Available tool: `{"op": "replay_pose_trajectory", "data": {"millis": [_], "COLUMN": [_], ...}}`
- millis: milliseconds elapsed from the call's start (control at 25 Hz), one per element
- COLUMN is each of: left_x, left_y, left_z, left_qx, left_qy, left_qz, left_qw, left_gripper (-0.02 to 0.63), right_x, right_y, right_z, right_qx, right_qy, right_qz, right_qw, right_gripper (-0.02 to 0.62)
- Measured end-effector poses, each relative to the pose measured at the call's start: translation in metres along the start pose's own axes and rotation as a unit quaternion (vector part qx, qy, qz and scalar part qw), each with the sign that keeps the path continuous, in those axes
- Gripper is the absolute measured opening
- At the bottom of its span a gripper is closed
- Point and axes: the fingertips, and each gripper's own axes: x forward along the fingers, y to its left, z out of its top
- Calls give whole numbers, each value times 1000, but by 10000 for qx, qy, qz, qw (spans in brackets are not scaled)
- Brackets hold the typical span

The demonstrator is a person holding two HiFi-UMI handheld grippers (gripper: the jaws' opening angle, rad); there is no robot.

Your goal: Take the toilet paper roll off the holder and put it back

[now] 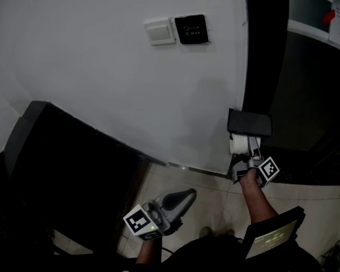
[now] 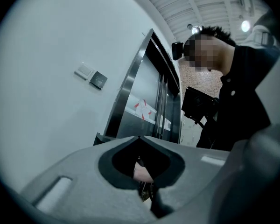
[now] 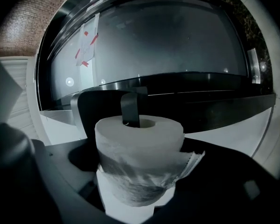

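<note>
Here the right tongs point(image 3: 139, 181) clamp the toilet paper roll point(image 3: 139, 146), a loose sheet trailing off its side. The bar of the black holder point(image 3: 129, 109) seems to reach into the roll's core, beside the white wall point(image 1: 102, 84). The left tongs point(image 1: 188, 196) hang low, jaws together, empty.

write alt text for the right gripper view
A white toilet paper roll is held between the jaws of the right gripper, its core on the black holder, a loose sheet trailing right. A dark glossy panel lies behind.
</note>
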Motion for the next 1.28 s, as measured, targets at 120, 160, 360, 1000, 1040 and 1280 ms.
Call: {"op": "replay_pose_trajectory", "data": {"millis": [120,160,360,1000,1040,1280], "left_x": [2,3,13,74,79,95], "left_y": [-6,-8,-16,-60,-64,-86], "left_z": [-1,-4,-11,-14,-13,-8], "left_qx": [45,76,148,75,102,148], "left_qy": [25,105,275,203,158,53], "left_qz": [-89,-103,-294,-1458,-1544,-1876], "left_qw": [9999,9999,9991,9891,9878,9821], "left_gripper": [-5,-5,-5,-5,-5,-5], "right_x": [-10,-15,-48,-163,-166,-183], "right_y": [3,4,16,202,216,260], "right_z": [-6,-8,-12,-21,-25,-48], "right_qx": [42,50,-38,-3460,-3715,-4673], "right_qy": [183,259,585,1653,1709,1880], "right_qz": [146,191,377,1744,1860,2140], "right_qw": [9997,9995,9976,9069,8934,8370], "right_gripper": [455,452,452,2,2,2]}}
